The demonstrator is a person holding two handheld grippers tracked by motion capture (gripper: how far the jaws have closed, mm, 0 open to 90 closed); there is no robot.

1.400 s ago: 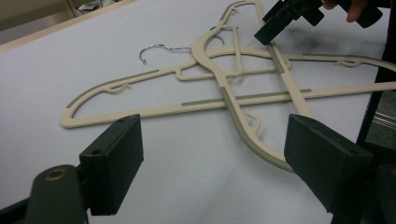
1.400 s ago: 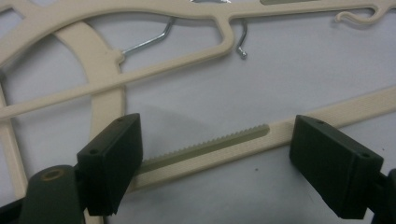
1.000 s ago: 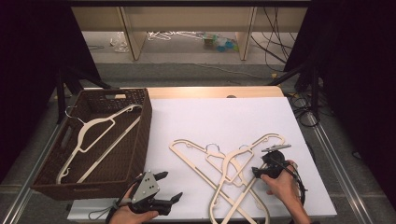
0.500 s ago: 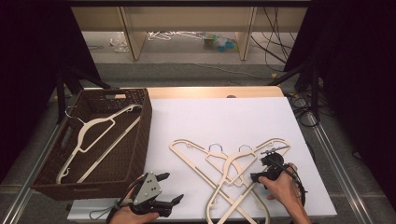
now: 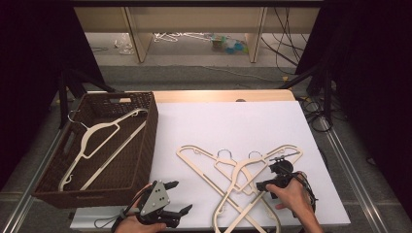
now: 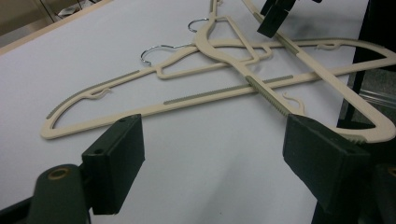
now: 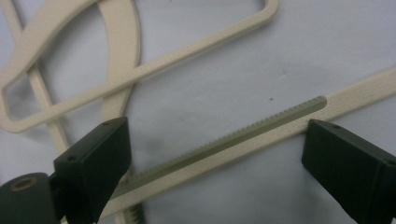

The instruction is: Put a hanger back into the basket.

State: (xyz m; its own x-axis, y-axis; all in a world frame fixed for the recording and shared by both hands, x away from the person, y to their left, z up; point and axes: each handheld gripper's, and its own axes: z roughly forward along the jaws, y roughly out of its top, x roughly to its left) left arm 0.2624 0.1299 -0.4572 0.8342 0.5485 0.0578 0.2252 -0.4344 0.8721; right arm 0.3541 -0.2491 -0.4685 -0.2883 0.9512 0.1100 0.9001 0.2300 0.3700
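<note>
Cream hangers (image 5: 243, 182) lie crossed, grey ribbed strips along their arms; my right tool (image 7: 219, 154) gapes over one arm, seemingly untouched, my left tool (image 6: 210, 172) gapes empty, open desk (image 5: 214, 126) beyond.

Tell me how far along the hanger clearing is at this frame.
Done: one hanger lies in the wicker basket. In hand: the right claw hovers open over the crossed hangers on the white table, its jaws straddling one ribbed bar without closing. The left claw is open and holds nothing. Left: all the crossed hangers, how many I cannot tell.
</note>
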